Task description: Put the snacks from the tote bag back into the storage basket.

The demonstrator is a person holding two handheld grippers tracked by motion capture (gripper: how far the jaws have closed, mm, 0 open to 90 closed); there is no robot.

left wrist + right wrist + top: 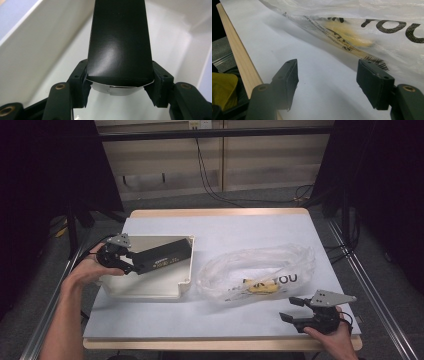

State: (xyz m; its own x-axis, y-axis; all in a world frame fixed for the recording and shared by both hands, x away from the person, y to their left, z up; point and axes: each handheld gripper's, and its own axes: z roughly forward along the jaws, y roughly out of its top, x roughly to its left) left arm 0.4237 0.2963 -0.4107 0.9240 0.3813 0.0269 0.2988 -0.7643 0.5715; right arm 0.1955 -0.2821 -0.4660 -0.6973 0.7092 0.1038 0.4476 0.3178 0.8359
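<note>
black box [165, 254]: long, tilted, far end over white tray [150, 289] | left gripper [131, 265]: jaws clamped on box's near end, hand at tray's left edge | right gripper [295, 310]: jaws open, empty, low on worktop [240, 227] near plastic bag [260, 265]

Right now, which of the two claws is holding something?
The left claw, clamped on the long black box over the white tray; the right claw stands open and empty.

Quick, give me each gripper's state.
Left gripper: shut on the black box, over the white tray.
Right gripper: open, empty, near the plastic bag.
</note>
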